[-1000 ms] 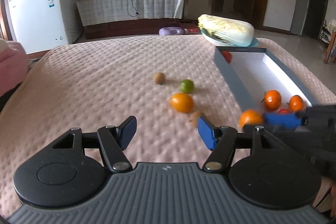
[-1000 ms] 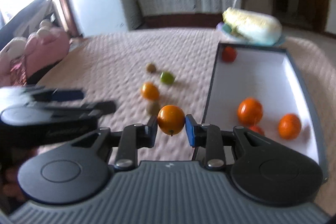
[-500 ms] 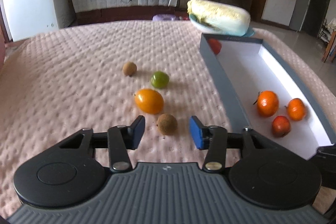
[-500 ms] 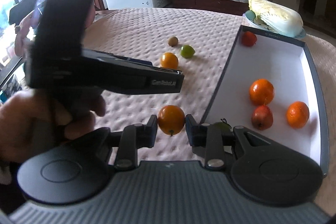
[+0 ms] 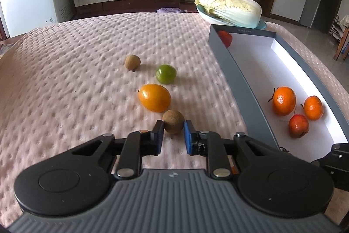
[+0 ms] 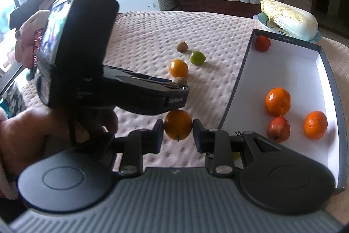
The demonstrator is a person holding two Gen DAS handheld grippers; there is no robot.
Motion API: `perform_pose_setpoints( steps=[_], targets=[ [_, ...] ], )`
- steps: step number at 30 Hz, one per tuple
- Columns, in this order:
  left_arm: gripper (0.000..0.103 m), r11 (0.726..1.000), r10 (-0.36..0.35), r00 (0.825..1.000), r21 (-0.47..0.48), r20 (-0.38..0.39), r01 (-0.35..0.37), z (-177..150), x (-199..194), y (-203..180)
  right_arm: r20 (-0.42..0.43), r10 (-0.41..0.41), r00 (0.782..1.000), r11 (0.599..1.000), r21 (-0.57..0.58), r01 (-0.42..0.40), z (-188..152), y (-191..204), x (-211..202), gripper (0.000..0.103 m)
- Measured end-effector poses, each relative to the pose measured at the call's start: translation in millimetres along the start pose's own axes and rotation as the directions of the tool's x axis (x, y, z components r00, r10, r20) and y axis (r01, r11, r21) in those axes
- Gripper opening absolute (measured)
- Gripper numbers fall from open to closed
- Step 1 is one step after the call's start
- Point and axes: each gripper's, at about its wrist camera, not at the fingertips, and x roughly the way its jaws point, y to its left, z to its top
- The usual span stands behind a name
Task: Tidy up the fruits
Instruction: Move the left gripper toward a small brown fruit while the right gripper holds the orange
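Two tools grip fruit: left tool (image 5: 173, 131) clamps the brown fruit (image 5: 173, 121), right tool (image 6: 178, 131) the orange (image 6: 178, 125); lift straight, avoiding squeeze.

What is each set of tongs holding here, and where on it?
Left tongs: small brown fruit, pinched across its lower sides. Right tongs: orange fruit, clamped across its middle, stem end down.
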Motion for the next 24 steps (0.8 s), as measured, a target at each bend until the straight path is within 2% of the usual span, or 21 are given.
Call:
perform_pose_setpoints(
  steps=[9,17,24],
  targets=[
    [0.024,0.999,-0.003,1.000,-0.033,0.018,0.003,-2.5,-26.5,26.6,-0.010,0.021,1.000,1.000,-0.018,-0.022,4.5,15.4,12.8,0.032],
    [0.024,0.997,0.076,0.996,-0.018,-0.041,-0.077,-11.2,-25.1,76.2,-0.036,0.031,0.999,0.998,-0.046,-0.033,8.5,32.6,29.2,0.032],
    [0.025,0.995,0.102,0.994,0.012,-0.047,-0.101,-12.1,-19.4,76.3,-0.056,-0.003,0.998,0.999,-0.040,0.001,8.7,36.5,42.6,0.032]
  ],
)
